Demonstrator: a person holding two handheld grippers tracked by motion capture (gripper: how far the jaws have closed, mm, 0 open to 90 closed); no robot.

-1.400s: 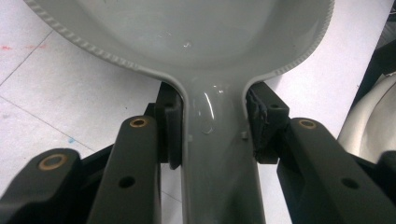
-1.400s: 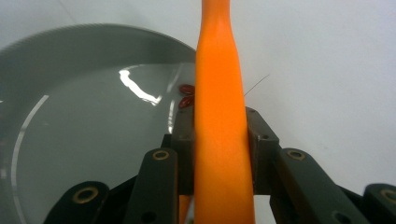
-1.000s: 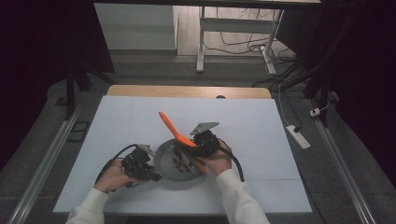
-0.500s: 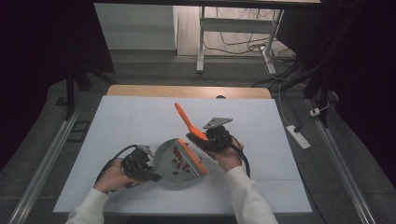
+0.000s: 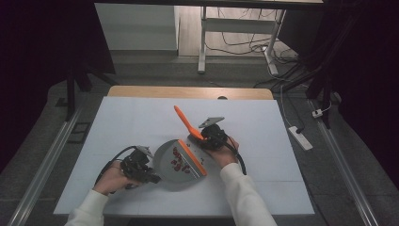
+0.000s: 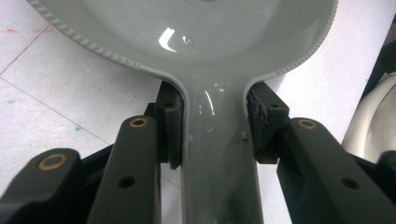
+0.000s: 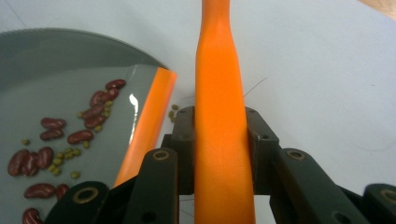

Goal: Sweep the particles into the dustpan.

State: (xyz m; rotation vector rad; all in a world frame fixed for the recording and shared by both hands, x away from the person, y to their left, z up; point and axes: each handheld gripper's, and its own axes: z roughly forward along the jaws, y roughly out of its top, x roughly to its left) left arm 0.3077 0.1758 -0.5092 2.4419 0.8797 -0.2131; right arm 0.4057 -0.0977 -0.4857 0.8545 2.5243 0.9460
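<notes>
grey dustpan lies on the white table, its orange lip toward the right gripper. left gripper is clamped on the dustpan's handle, one jaw on each side. right gripper is closed around the orange brush handle, which slants up and away just beside the lip. red beans and small green ones sit inside the pan; a few green ones lie on the table by the lip.
</notes>
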